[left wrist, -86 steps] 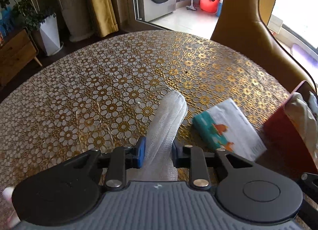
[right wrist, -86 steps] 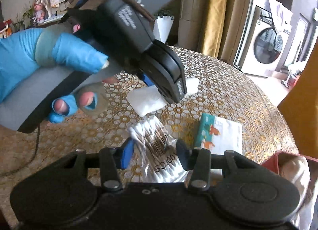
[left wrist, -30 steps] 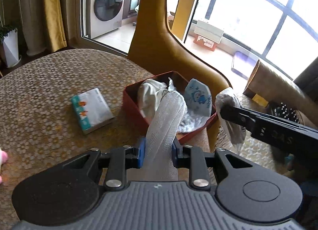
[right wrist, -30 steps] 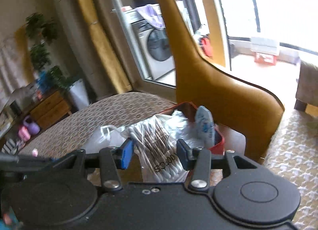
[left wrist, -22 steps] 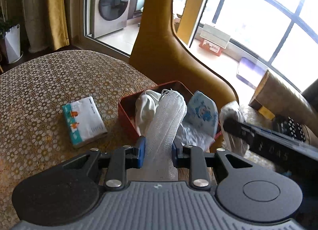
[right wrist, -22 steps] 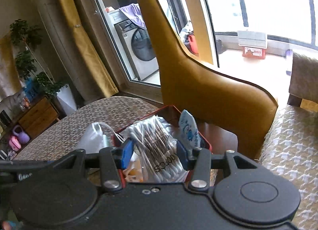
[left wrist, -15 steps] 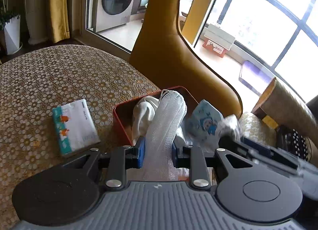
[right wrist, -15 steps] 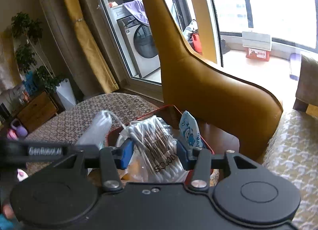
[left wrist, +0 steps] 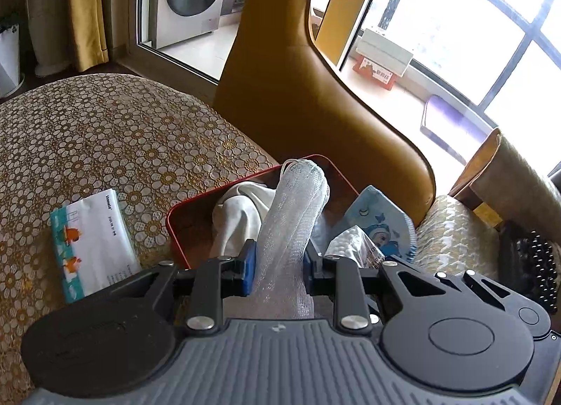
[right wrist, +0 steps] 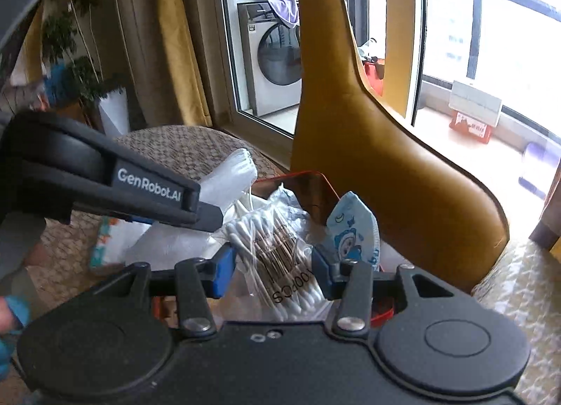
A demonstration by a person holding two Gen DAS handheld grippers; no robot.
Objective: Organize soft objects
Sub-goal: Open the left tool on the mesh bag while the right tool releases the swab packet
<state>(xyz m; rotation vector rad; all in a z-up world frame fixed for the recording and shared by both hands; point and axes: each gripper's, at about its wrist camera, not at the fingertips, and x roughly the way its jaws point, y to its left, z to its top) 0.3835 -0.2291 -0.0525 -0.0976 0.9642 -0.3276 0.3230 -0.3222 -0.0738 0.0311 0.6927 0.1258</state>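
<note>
Now each gripper clamps one item: left (left wrist: 278,266) one mesh roll (left wrist: 296,215), right (right wrist: 271,273) one swab bag (right wrist: 277,254).

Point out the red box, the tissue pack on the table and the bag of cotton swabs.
red box (left wrist: 175,210): left wrist view, on its near-left rim.
tissue pack (left wrist: 93,242): left wrist view, on the middle of its white face.
bag of cotton swabs (right wrist: 277,251): right wrist view, on the printed barcode.

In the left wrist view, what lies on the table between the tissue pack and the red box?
Nothing: between the tissue pack and the red box, only a strip of bare patterned tablecloth shows in the left wrist view.
</note>
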